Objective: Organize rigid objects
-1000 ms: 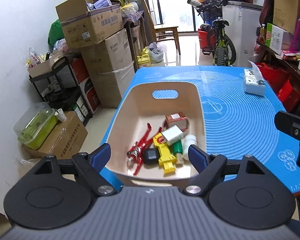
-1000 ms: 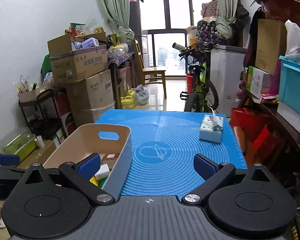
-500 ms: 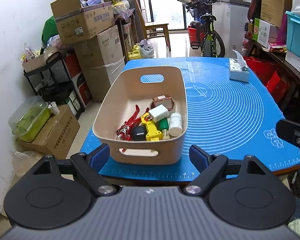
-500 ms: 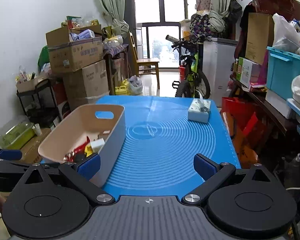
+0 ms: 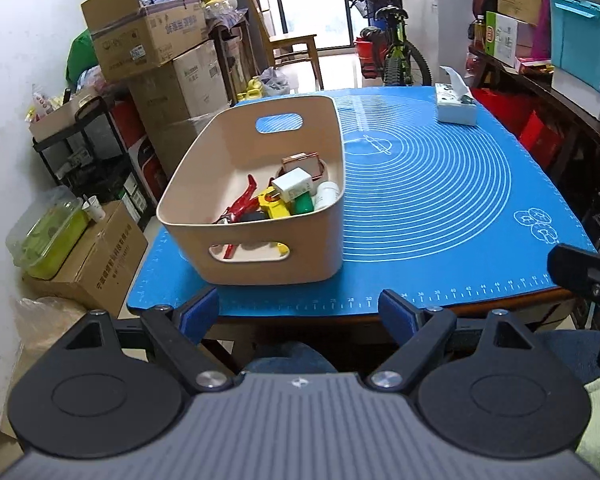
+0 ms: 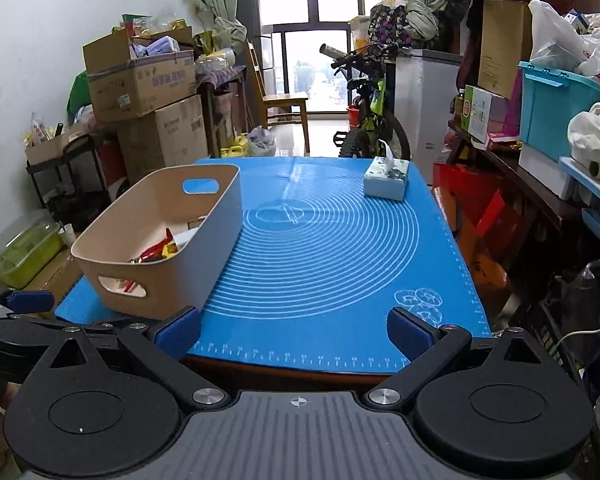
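Bin, beige, on left part of blue mat; handle cut-outs at near and far ends. Inside, toward near right end, loose jumble: red pliers, yellow tool, white adapter, green item, white bottle, copper-framed piece, dark object partly hidden by the near wall. From right wrist view only red and yellow bits show over the rim.

Tissue box at far right of mat, well apart from bin.

Left gripper: jaws wide apart, nothing between blue pads, held off the near table edge, just short of bin.

Right gripper: jaws likewise spread, empty, over near edge of mat, bin just beside its left finger.

Person's knee in blue cloth below table edge.
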